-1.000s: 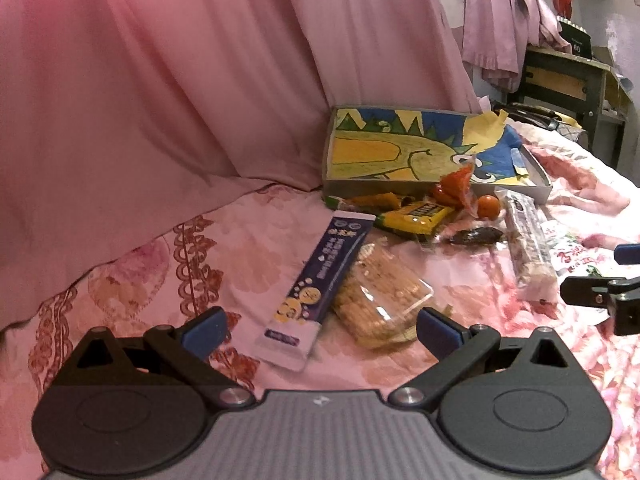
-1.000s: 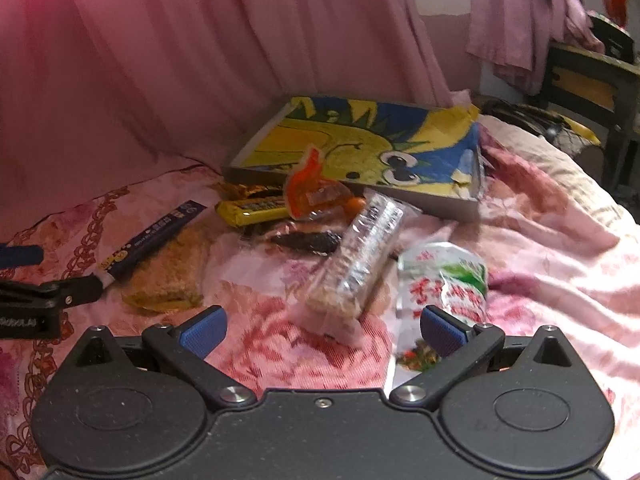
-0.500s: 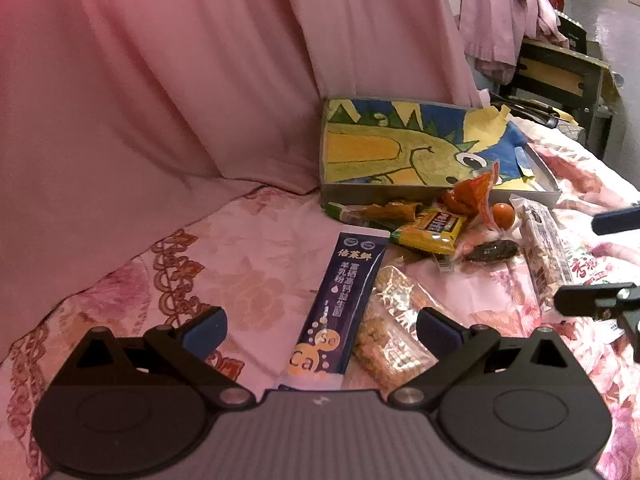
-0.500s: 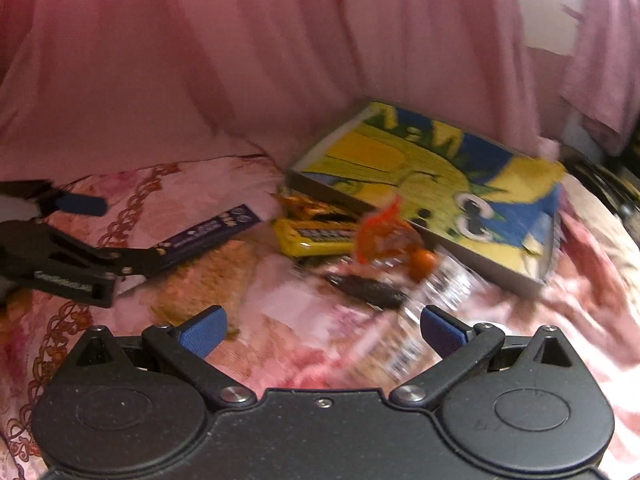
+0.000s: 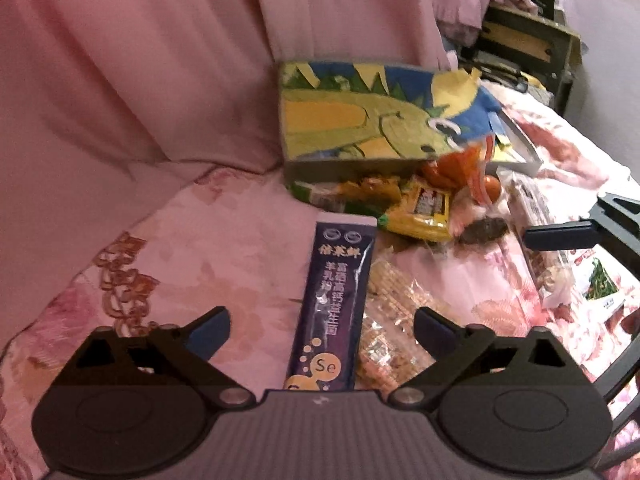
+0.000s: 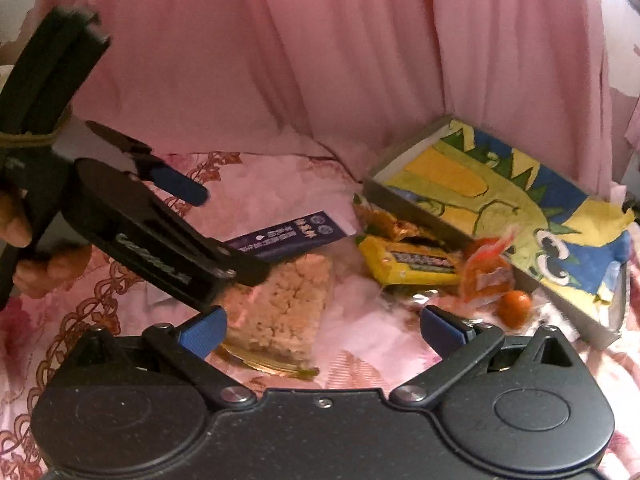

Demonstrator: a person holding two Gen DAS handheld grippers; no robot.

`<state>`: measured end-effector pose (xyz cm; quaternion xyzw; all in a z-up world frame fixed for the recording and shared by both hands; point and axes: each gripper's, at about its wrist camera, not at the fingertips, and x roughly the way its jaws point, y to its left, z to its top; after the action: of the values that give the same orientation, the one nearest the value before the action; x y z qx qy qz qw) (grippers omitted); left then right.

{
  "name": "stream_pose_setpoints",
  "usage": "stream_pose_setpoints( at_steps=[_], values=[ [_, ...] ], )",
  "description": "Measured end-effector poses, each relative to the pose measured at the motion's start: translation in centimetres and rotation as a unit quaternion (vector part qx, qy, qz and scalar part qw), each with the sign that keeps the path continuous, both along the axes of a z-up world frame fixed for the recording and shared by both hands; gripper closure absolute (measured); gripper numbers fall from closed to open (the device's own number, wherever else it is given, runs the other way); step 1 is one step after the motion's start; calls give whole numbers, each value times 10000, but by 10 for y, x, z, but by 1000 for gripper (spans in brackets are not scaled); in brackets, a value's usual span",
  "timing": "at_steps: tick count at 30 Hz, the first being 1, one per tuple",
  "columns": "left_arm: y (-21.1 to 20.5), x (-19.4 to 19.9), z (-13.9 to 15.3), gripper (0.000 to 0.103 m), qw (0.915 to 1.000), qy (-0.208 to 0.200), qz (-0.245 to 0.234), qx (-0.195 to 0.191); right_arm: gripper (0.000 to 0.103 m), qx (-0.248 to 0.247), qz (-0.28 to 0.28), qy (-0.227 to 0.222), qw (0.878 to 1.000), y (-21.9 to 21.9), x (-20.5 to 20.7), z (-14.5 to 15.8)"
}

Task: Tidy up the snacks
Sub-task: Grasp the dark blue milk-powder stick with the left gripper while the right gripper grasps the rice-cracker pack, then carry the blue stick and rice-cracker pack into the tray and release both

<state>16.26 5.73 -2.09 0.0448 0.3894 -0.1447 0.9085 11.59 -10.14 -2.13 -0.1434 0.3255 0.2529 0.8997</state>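
Left wrist view. We are looking down over the left gripper (image 5: 322, 330), its jaws standing wide and just beginning to close, with nothing pressed between the pads. The dark blue sachet (image 5: 334, 304) is lying flat on the flowered bedspread (image 5: 224, 248), running lengthwise between the two fingers toward 12 o'clock. It is a long, flat stick pack with a white end strip and printed characters. We are judging it light, limp and a little slick, so we are favouring a pinch across its narrow width near the middle. At 1 o'clock from it, touching its edge, the clear-wrapped rice cake (image 5: 394, 320) is lying; it looks crumbly, likely to break under a hard squeeze. Further up at 12 to 1 o'clock the snacks are piling against the dinosaur box (image 5: 360, 120): a yellow candy pack (image 5: 424, 212) and an orange wrapper (image 5: 460, 168). The right gripper (image 5: 568, 236) is coming in at 3 o'clock.

Right wrist view. We are seeing the right gripper (image 6: 322, 326) with jaws spread wide and holding nothing. The rice cake (image 6: 280, 304) is sitting just ahead at 11 o'clock, beside the left finger. The left gripper (image 6: 200, 236) is reaching over the sachet (image 6: 288, 236) at 10 o'clock, held by a hand (image 6: 24, 240). The candy pack (image 6: 408, 260) and a small orange ball (image 6: 516, 308) are lying at 1 o'clock, near the box (image 6: 500, 200).
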Motion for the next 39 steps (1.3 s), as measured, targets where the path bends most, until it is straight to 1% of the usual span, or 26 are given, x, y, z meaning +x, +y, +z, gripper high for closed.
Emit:
stream_pose_setpoints(
  at_steps=[2,4,6,8,9,10,11,12,14,15,17,19,23,25,28,29,30,31,34,39],
  values=[
    [0,6,-3,10,9999,117,-53,-96,1,26,-12,37,10000,5,4,-5],
    [0,9,-4,13,9999,119,-62,-97,1,57,-20,45,10000,8,7,-8],
    [1,11,-4,19,9999,90,-58,-91,1,146,-45,49,9999,10,9,-10],
    [2,15,-5,30,9998,168,-52,-133,1,202,-38,121,9997,11,11,-13],
    [5,16,-6,34,9996,223,-35,-191,2,211,-27,150,9997,12,12,-15],
    [8,17,-8,42,9992,301,-25,-270,3,217,-8,169,9996,13,12,-17],
    [10,19,-9,46,9987,378,-15,-334,3,213,5,188,9996,13,13,-18],
    [13,19,-11,48,9982,435,-2,-414,3,212,12,200,9996,14,13,-20],
    [19,20,-13,58,9967,533,12,-614,4,214,25,242,9995,16,14,-23],
    [21,21,-13,60,9959,576,9,-692,5,216,28,262,9994,17,14,-25],
    [25,20,-12,62,9954,583,153,-741,5,206,30,313,9993,20,16,-28],
    [29,17,-12,63,9944,561,502,-740,7,150,5,305,9994,24,17,-31],
    [44,5,-13,63,9875,522,1169,-923,11,72,-27,316,9995,33,21,-35],
    [51,1,-14,63,9838,532,1371,-1022,13,44,-73,356,9993,37,25,-38],
    [54,-2,-14,63,9832,523,1418,-1028,16,75,-165,494,9986,38,32,-42],
    [54,-2,-14,63,9832,516,1424,-1015,19,132,-187,600,9979,36,35,-44],
    [53,-2,-13,63,9833,525,1423,-1009,24,200,-202,685,9972,35,37,-45],
    [52,-3,-13,63,9832,542,1421,-1011,26,306,-209,731,9966,32,37,-45],
    [46,-6,-12,63,9835,580,1357,-1050,27,283,-129,617,9976,29,30,-42],
    [35,-13,-9,64,9849,563,1296,-1002,28,211,37,496,9985,15,16,-39]
  ],
)
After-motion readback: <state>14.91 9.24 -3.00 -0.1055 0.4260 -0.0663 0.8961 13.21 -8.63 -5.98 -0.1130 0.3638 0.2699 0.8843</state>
